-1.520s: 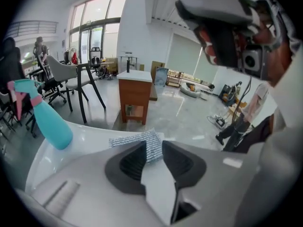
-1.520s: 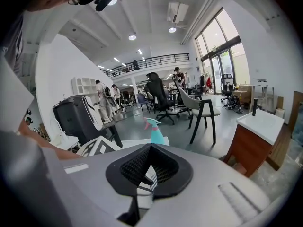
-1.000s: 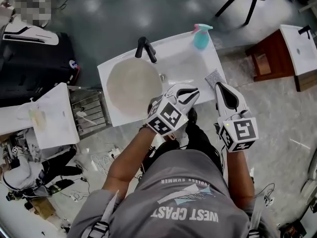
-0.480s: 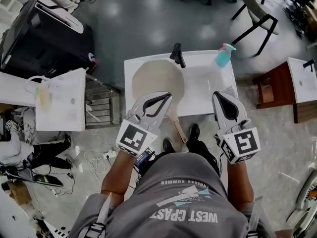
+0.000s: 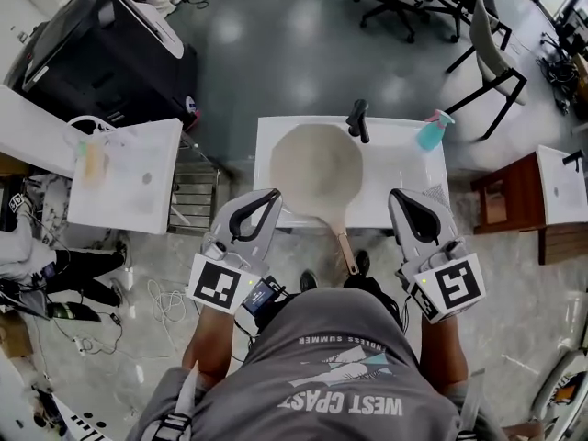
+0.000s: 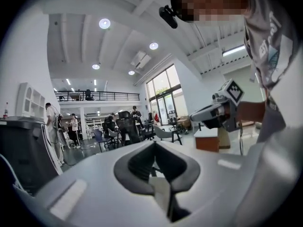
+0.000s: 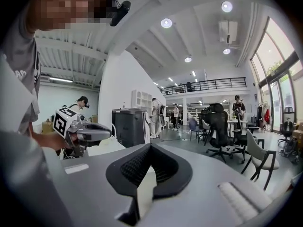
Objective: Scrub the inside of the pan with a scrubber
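While both tongs hang close to our chest, above the floor and short of the table, neither carries anything. The left gripper [image 5: 266, 198] has its jaws pressed together on nothing, and the right gripper [image 5: 401, 200] shows the same in its own view, tips meeting with only air around them.

Just past them, the pan's handle [image 5: 344, 246] sticks out over the near edge of the white table [image 5: 395, 154], pointing back at us between the two grippers. The pan [image 5: 315, 168] itself sits flat on the table, mouth up, its pale inside open to us. At the near right corner, partly behind the right gripper, we think the grey ribbed patch is the scrubber [image 5: 440, 191], though it is too small to be sure. Farther back stand a black fixture [image 5: 358, 119] and a teal spray bottle [image 5: 432, 129].

We judge this fits two stages equally. The scrubber may be waiting to be taken up, or it may have been set down after the scrubbing. Either way, care here means keeping both tongs clear of that overhanging handle, since a knock there would swing the pan round or tip it off the edge.
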{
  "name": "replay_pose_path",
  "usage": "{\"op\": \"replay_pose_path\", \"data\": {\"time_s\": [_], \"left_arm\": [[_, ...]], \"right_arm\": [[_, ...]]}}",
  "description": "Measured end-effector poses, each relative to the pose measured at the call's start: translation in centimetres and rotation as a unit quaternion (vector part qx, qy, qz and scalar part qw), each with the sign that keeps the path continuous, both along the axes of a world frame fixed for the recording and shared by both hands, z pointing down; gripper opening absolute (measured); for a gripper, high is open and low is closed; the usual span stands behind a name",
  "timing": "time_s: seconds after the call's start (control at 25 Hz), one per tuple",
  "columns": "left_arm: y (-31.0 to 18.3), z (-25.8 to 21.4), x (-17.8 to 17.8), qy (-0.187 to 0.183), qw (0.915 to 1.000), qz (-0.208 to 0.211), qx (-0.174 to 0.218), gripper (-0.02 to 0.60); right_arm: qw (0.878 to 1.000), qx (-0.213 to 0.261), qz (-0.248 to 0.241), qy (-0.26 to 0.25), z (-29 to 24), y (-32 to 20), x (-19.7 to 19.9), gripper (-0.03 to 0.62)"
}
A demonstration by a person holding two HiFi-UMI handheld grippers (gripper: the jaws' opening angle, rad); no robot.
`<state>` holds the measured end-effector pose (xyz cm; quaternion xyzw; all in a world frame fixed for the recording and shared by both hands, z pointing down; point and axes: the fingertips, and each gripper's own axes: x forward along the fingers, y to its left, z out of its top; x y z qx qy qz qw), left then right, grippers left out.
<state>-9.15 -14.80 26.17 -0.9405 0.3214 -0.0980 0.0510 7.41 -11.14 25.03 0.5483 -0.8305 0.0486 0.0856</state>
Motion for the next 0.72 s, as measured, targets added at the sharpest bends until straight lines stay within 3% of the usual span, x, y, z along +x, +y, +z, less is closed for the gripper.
{"op": "replay_pose_path", "data": {"time_s": [0.4, 0.72], "left_arm": [[0.3, 0.6, -3.9, -0.002, 0.9997, -0.023, -0.003, 0.002], [0.8, 0.9, -2.8, -0.005, 0.9998, -0.018, 0.000, 0.002]], "right_arm": [[1.000, -0.012, -0.006, 0.010, -0.3, 0.3, -2.5, 0.000], [1.000, -0.018, -0.009, 0.012, 0.2, 0.6, -1.9, 0.000]]}}
